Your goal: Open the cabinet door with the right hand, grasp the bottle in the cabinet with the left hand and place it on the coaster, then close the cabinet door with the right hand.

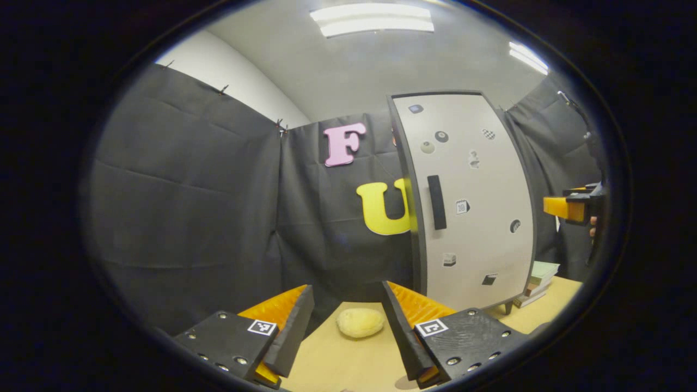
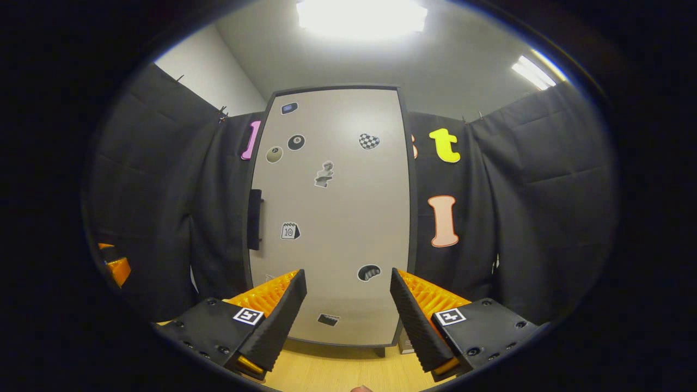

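the cabinet door (image 2: 332, 218) is sitting closed, its dark handle (image 2: 254, 219) at its left edge. facing that door, the right gripper (image 2: 348, 310) is gaping wide, holding nothing. left of the cabinet, the left gripper (image 1: 346, 326) is spreading wide and empty above a yellowish coaster (image 1: 360, 322) on the counter (image 1: 348, 365).

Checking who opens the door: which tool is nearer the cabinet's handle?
Right, it seems. The right tool faces the cabinet door, its handle up to its left. The left tool sits back over the table, handle farther off.
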`<action>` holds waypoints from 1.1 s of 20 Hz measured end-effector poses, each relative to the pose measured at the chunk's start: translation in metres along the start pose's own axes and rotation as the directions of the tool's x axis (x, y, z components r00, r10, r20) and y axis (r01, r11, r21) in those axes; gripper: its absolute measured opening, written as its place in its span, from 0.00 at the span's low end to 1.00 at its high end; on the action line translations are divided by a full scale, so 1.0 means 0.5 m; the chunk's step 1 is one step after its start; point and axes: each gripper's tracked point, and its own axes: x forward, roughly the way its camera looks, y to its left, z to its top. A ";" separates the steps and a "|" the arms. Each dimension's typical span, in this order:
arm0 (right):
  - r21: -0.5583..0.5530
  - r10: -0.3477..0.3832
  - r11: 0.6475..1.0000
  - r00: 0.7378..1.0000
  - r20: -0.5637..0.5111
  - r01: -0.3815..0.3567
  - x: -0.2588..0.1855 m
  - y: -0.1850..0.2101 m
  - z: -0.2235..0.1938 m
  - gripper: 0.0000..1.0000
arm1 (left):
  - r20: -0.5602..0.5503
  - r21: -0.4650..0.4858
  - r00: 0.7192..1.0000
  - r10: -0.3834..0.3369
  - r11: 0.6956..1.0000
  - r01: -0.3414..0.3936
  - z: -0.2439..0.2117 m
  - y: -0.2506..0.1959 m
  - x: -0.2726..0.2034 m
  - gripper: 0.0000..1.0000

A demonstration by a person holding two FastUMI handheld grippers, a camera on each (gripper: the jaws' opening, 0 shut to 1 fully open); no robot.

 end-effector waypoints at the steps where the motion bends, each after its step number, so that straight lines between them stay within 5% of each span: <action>1: -0.001 0.010 1.000 1.000 0.001 -0.010 0.011 0.014 0.005 0.98 | -0.001 0.001 1.000 0.012 1.000 -0.012 -0.003 0.015 -0.001 0.74; 4: -0.002 0.041 0.999 0.999 0.004 -0.041 0.039 0.057 0.016 0.98 | -0.016 -0.001 0.999 0.039 0.999 -0.039 -0.017 0.053 -0.008 0.80; 5: -0.001 0.052 0.999 0.999 0.005 -0.052 0.047 0.072 0.020 0.98 | -0.020 0.002 0.999 0.050 0.999 -0.050 -0.020 0.066 -0.011 0.74; 15: 0.017 0.164 0.986 0.986 0.005 -0.164 0.131 0.236 0.066 0.98 | -0.029 0.029 0.987 0.157 0.987 -0.156 -0.036 0.202 -0.053 0.74; 22: 0.005 0.145 0.989 0.989 -0.033 -0.145 0.217 0.312 0.072 0.98 | -0.064 0.041 0.976 0.209 0.978 -0.207 -0.073 0.266 -0.072 0.74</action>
